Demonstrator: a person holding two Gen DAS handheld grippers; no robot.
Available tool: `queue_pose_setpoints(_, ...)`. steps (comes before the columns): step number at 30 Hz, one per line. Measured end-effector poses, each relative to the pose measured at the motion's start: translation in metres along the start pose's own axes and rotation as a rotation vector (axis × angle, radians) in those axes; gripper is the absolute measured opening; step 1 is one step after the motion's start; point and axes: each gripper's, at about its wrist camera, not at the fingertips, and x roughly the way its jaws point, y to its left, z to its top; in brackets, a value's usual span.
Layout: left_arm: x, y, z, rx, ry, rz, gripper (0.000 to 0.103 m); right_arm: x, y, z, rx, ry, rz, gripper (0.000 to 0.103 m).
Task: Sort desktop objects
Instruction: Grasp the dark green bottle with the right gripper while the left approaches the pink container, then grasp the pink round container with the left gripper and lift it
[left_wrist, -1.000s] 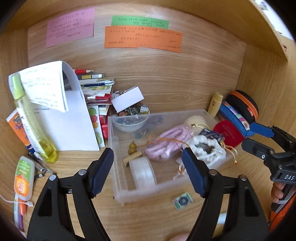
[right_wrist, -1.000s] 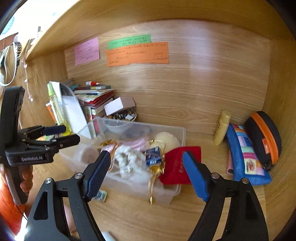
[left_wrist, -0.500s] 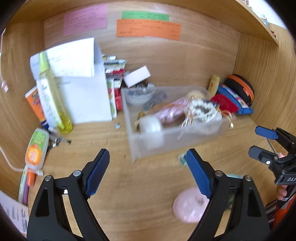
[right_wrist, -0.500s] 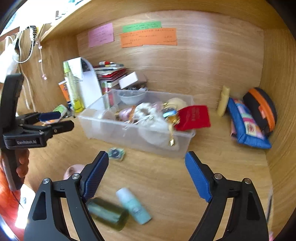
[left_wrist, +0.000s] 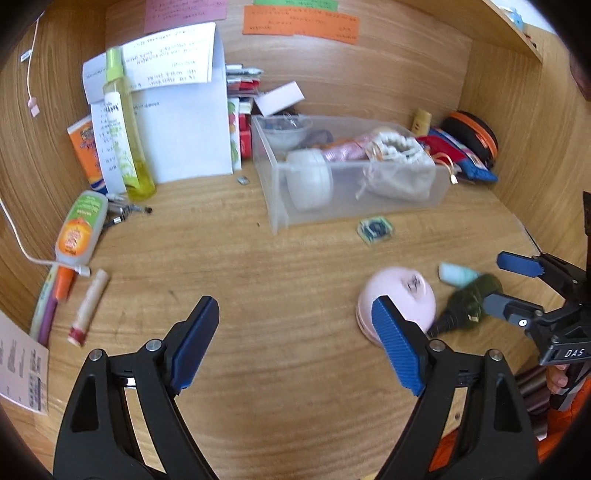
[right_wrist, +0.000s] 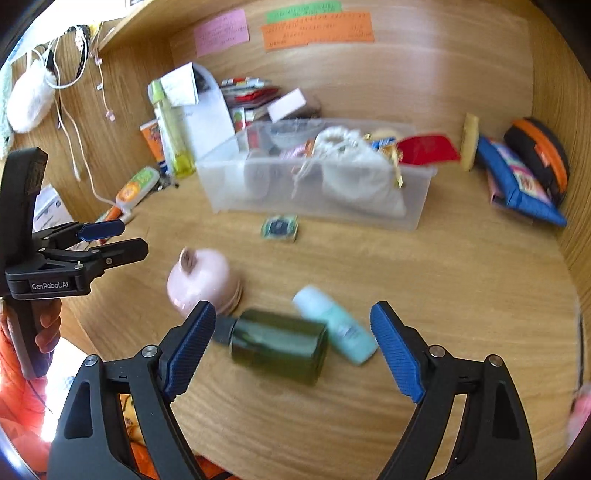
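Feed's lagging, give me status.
Both grippers, left and right, open, empty. Green bottle lying between right jaws, teal tube touching it. Pink case alongside.

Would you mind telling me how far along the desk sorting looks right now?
Done: the clear bin already holds a white pouch. In hand: nothing; the left hand-held gripper and right hand-held gripper are open. Left: the green bottle, teal tube and pink dome lie loose.

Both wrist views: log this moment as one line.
left gripper: jaws open, empty | right gripper: jaws open, above green bottle | bottle: lying on desk | clear bin: behind
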Motion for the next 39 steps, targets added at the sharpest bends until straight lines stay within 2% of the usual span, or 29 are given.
queue_pose_setpoints(9, 0.007, -0.013, -0.017, 0.027, 0.047, -0.056, 0.085, 0.016, 0.002, -0.012, 0.006, 0.043, 0.016, 0.083)
queue_pose_setpoints(14, 0.016, -0.025, -0.020, 0.051, 0.079, -0.081, 0.085, 0.019, -0.001, -0.012, 0.015, 0.039, 0.057, 0.056)
queue_pose_setpoints(15, 0.018, -0.027, -0.020, 0.056, 0.082, -0.084, 0.085, 0.019, -0.002, -0.012, 0.018, 0.035, 0.060, 0.054)
queue_pose_setpoints(21, 0.032, -0.040, -0.015, 0.078, 0.107, -0.099, 0.085, 0.013, -0.009, -0.009, 0.041, 0.008, 0.048, 0.054)
queue_pose_setpoints(31, 0.051, -0.058, -0.003, 0.076, 0.143, -0.140, 0.085, -0.020, -0.038, 0.008, 0.097, -0.088, 0.026, 0.054)
queue_pose_setpoints(34, 0.056, -0.061, -0.002, 0.066, 0.137, -0.117, 0.085, -0.025, -0.045, 0.013, 0.107, -0.107, 0.017, 0.054)
queue_pose_setpoints(36, 0.057, -0.061, -0.001, 0.062, 0.129, -0.109, 0.079, -0.025, -0.049, 0.017, 0.112, -0.112, 0.019, 0.054)
queue_pose_setpoints(39, 0.057, -0.061, 0.001, 0.059, 0.117, -0.117, 0.063, -0.024, -0.053, 0.021, 0.113, -0.115, 0.023, 0.054)
